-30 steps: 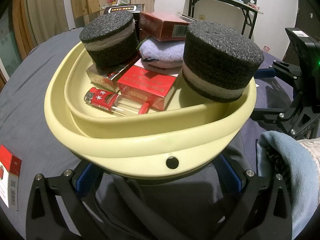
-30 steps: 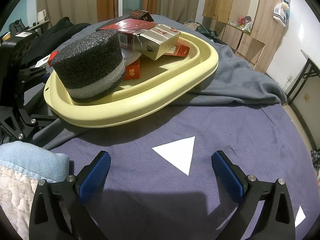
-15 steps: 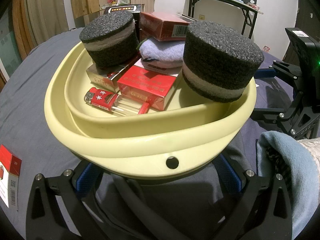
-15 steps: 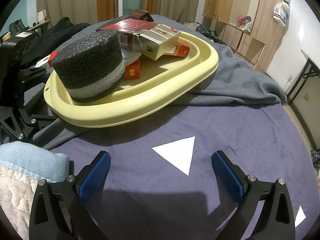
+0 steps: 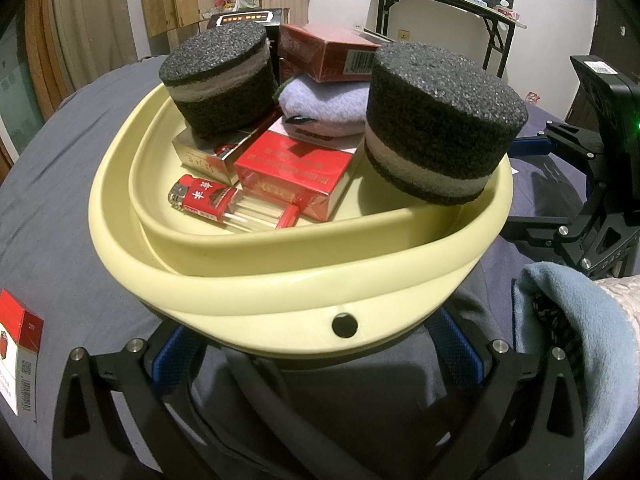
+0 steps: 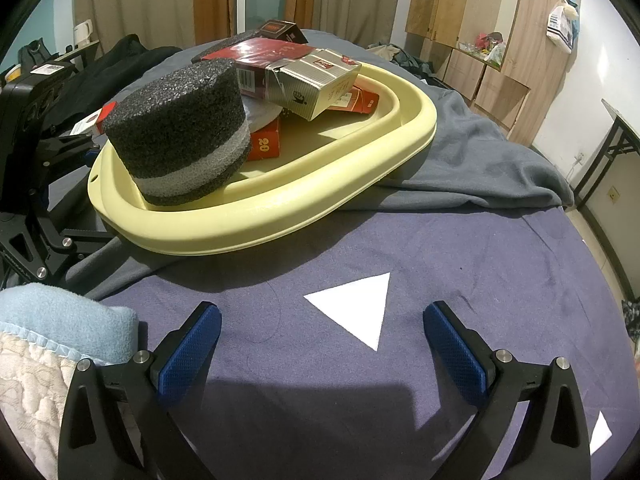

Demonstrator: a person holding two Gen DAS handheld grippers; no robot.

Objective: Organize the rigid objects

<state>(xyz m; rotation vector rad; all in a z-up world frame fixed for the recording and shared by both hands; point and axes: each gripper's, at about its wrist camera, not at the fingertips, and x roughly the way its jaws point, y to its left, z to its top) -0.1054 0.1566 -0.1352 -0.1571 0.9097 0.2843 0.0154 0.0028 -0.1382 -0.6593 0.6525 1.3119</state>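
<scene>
A pale yellow basin (image 5: 280, 300) lies on a grey cloth. It holds two black foam cylinders (image 5: 218, 80) (image 5: 440, 120), a red cigarette box (image 5: 296, 176), a silver box (image 5: 208, 156), a red lighter (image 5: 200, 196), a lavender cloth (image 5: 324, 104) and a dark red box (image 5: 328, 52). My left gripper (image 5: 312, 336) is open, its blue pads spread under the basin's near rim. My right gripper (image 6: 322, 312) is open over purple cloth, beside the basin (image 6: 280, 216), with nothing but a white paper triangle (image 6: 356, 308) between its fingers.
A red-and-white cigarette pack (image 5: 20, 344) lies on the cloth to the left of the basin. A black box (image 5: 248, 20) stands behind it. A blue fleece sleeve (image 5: 572, 344) is at the right. Wooden cabinets (image 6: 480, 40) and a folding table (image 5: 440, 0) stand further off.
</scene>
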